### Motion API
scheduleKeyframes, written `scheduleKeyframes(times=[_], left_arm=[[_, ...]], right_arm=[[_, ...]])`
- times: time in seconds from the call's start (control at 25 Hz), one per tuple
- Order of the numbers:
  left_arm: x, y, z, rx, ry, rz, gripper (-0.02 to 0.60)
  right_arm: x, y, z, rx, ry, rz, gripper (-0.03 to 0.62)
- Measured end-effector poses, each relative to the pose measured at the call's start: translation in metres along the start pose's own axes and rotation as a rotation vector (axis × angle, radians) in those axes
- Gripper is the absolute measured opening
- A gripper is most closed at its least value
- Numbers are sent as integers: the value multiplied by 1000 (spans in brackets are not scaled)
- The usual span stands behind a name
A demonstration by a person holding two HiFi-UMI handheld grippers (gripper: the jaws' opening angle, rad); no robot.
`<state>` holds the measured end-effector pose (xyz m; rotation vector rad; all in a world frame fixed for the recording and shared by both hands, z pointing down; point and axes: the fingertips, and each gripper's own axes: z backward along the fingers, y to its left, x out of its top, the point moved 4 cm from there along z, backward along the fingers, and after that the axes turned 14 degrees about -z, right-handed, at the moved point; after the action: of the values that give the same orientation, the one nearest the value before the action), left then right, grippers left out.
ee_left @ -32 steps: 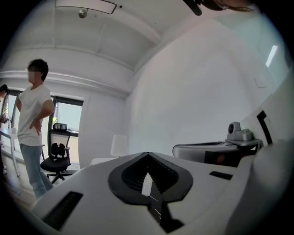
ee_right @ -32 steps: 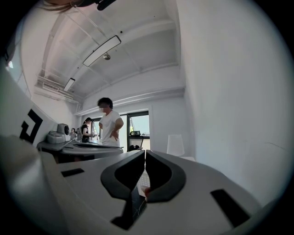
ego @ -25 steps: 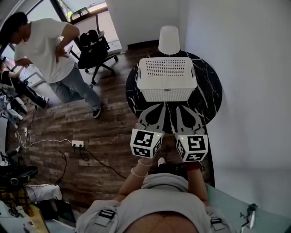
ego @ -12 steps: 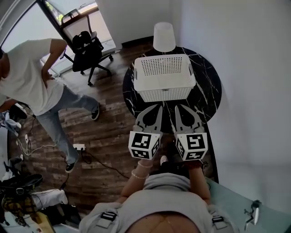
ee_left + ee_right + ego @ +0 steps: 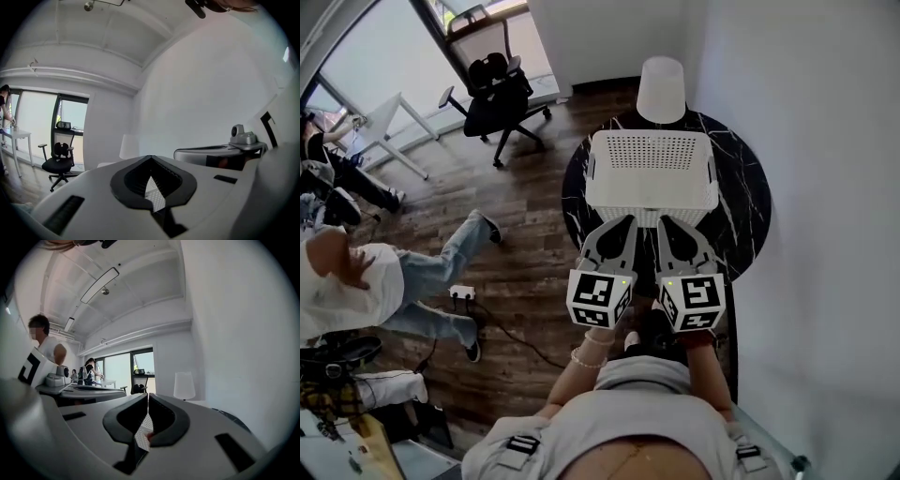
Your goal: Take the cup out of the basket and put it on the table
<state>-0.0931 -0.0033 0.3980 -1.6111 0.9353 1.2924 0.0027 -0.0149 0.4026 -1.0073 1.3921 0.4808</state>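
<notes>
Over near table (image 5: 739,192) edge: left tongs (image 5: 627,222), right tongs (image 5: 665,224) side by side, aimed at basket (image 5: 652,195), both clenched, empty.

Daylight floods in from tall windows (image 5: 116,370) across the room from the white basket (image 5: 652,167), leaving the scene bright, with soft shadows. The pale wall (image 5: 825,141) right of the basket is evenly lit. Both gripper views bow into black corners, and their nearest surfaces are softly out of focus.
</notes>
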Motion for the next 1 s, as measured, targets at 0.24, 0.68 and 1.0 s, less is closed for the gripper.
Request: scheduleKeyframes(times=[0.24,0.68,1.0], left_arm=[[3,5,-36,21,27,6,8],[13,-1,-79,76,58,7,8],[11,3,-91,161,74,21,8]], right_arm=[[12,-26,-28,35,22,-12,12],[30,-58,-62,141,44,-28,12],[32,-72,-76,204,69,-16,12]])
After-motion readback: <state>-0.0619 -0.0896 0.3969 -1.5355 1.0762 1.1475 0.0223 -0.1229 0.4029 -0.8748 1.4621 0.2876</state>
